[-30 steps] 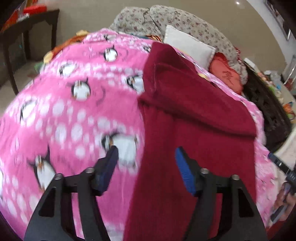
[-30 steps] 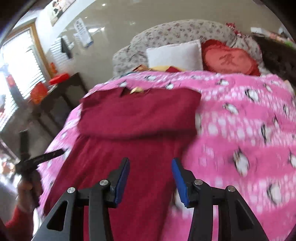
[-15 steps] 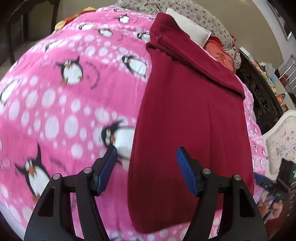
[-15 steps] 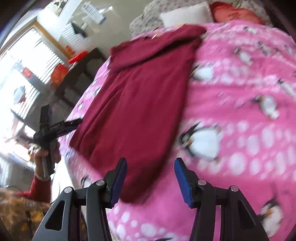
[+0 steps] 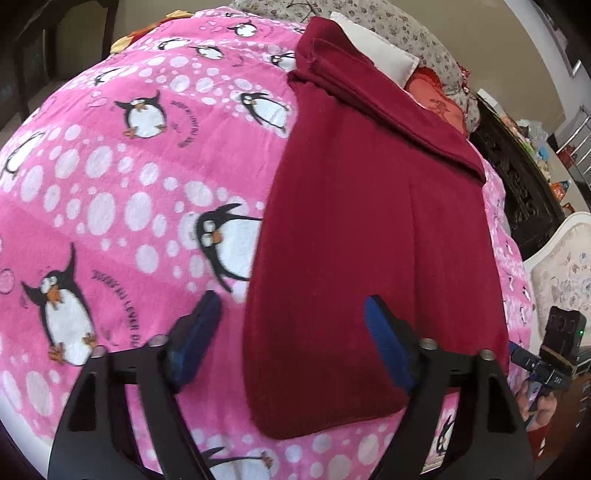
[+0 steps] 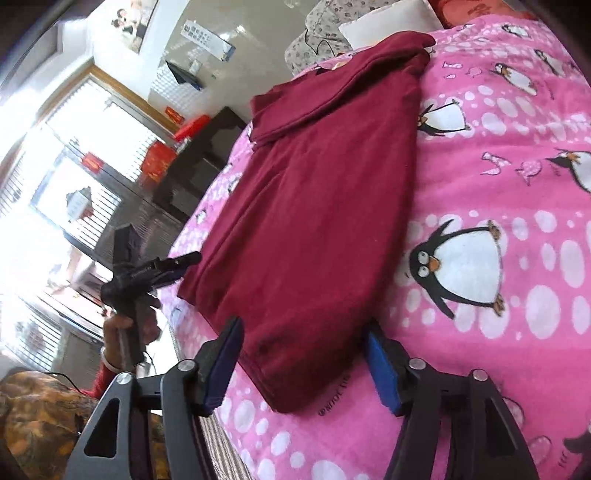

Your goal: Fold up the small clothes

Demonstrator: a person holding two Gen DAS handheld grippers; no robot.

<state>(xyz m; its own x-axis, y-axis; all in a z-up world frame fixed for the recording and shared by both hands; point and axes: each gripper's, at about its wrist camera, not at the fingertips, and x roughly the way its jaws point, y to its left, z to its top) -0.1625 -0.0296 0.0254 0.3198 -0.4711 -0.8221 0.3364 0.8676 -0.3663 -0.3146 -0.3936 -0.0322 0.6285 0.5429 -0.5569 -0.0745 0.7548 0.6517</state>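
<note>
A dark red garment [image 5: 369, 229] lies flat on a pink penguin blanket [image 5: 110, 177], its far end folded over into a band. My left gripper [image 5: 291, 339] is open and empty over the garment's near left corner. My right gripper [image 6: 303, 363] is open and empty, its fingers on either side of the garment's [image 6: 317, 206] near right corner. The left gripper also shows in the right wrist view [image 6: 147, 273], held by a hand beside the bed edge. The right gripper shows in the left wrist view [image 5: 546, 365] at the far right.
A white pillow [image 5: 373, 48], a red cushion [image 5: 439, 103] and a floral quilt [image 5: 406, 26] lie at the bed's head. A dark carved cabinet [image 5: 517, 184] stands on the right. A dark table [image 6: 199, 155] with red boxes stands by the windows.
Both grippers have pulled back from over the garment's middle toward its near hem and dropped lower. Each now sits at a near corner. Both have stayed open.
</note>
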